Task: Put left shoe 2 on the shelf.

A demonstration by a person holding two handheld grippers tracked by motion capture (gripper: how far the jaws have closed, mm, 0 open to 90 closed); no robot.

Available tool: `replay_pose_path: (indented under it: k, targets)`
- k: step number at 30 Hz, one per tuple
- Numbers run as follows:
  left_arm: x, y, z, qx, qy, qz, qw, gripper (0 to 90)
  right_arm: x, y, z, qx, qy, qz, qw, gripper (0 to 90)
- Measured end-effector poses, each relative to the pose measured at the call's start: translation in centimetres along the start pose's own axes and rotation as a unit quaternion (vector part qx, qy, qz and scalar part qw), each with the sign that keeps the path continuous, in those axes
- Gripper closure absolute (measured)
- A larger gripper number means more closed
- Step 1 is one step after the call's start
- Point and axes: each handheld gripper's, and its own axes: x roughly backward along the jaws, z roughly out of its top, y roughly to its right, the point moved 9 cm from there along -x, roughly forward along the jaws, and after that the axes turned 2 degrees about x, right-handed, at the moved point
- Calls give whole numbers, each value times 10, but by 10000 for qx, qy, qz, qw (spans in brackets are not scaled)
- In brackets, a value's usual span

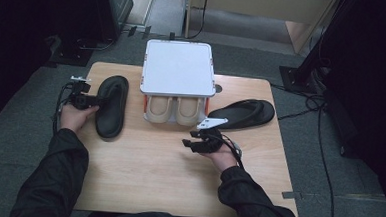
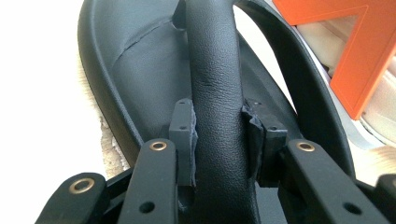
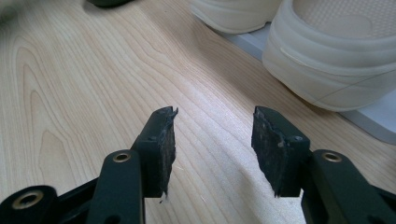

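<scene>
Sandal [image 1: 111, 105] flat on table [image 1: 152, 171], left side, beside shoe rack [image 1: 178, 67]; left gripper [image 1: 92, 101] pinching its strap [image 2: 217, 93]. Right gripper [image 1: 192, 137] spread, nothing between pads, above bare wood near beige shoes [image 3: 336, 56]

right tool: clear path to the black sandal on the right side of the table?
Probably yes. The right tool is open over bare table, and nothing lies between it and the right sandal.

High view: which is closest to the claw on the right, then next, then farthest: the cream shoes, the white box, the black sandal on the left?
From the right claw:
1. Cream shoes, just beyond it.
2. White box, above the shoes.
3. Left black sandal, across the table.
</scene>
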Motion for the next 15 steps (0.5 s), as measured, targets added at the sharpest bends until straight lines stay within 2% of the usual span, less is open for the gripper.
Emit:
replay_pose_path:
  k: [15]
  targets:
    - [9,4,5,83,45,-10,10000,682,-1,-1,0,-2,-2,18,10000,496]
